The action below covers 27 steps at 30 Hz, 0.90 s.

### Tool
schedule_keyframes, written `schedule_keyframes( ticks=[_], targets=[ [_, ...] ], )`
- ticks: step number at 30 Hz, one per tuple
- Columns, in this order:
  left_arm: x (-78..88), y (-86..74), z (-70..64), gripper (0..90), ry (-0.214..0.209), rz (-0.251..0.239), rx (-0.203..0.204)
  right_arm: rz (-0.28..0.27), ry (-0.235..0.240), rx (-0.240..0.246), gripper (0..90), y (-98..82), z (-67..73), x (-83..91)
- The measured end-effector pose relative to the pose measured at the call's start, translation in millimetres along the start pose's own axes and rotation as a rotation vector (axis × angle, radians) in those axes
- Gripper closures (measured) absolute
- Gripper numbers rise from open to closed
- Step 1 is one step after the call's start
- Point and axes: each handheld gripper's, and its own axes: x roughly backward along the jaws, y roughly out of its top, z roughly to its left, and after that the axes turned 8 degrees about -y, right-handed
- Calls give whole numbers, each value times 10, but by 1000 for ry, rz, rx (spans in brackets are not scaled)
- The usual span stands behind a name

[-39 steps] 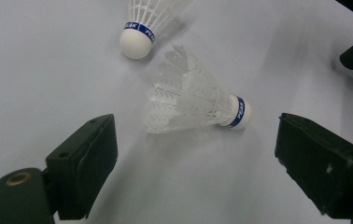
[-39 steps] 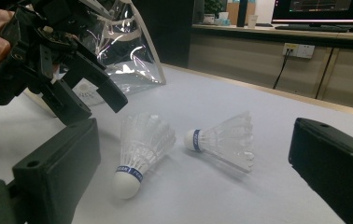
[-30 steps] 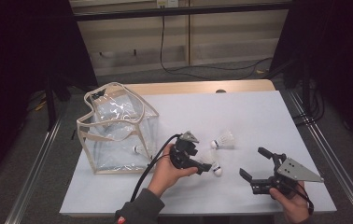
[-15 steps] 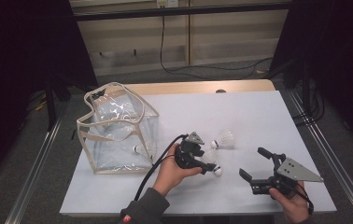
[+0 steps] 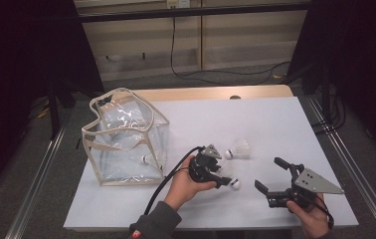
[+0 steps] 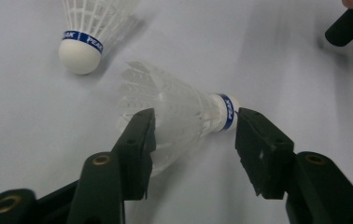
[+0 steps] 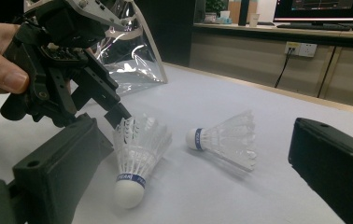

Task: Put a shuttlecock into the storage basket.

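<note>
- My left gripper [image 5: 224, 180] has slid a little toward the nearer white feathered shuttlecock with the blue band round its cork [image 6: 179, 112], and its fingers [image 6: 135, 149] have just been closing around it.
- In the left gripper view that shuttlecock lies on its side on the white desk [image 5: 275, 124], between the two fingers: one sits against the feather skirt, the other right at the cork tip. I can't tell if they press yet, so I count it as not gripped.
- The second white shuttlecock [image 5: 239, 149] lies just beyond, untouched.
- The clear plastic bag with beige trim [image 5: 124, 139] stands open-topped at the desk's left, with another shuttlecock [image 5: 147, 159] showing through its wall.
- My right gripper [image 5: 271, 175] waits near the desk's front right, fingers spread wide and empty, unchanged from a second ago.
- My reading: the pick is almost made; a touch more closing, then lift and carry to the bag.
</note>
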Motion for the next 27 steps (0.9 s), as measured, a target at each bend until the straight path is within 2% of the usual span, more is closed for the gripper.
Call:
schedule_keyframes(
  ticks=[6, 12, 17, 22, 27],
  targets=[
    [-69, -10, -11, 558, -18, 35, -15, 2, 3, 1, 23, -2, 0, -1],
    [-106, -16, -25, 702, -35, 61, -14, 3, 4, 0, 22, -3, 0, -2],
    [-94, -9, -56, 815, -76, 60, -3, 2, 3, 5, 23, -4, -2, -5],
    [-60, -6, -77, 858, -96, 74, -3, 1, 4, 4, 22, -3, 1, -7],
    [16, 5, -94, 862, -84, 77, -3, 1, 2, 2, 23, -2, 0, -4]
  ],
)
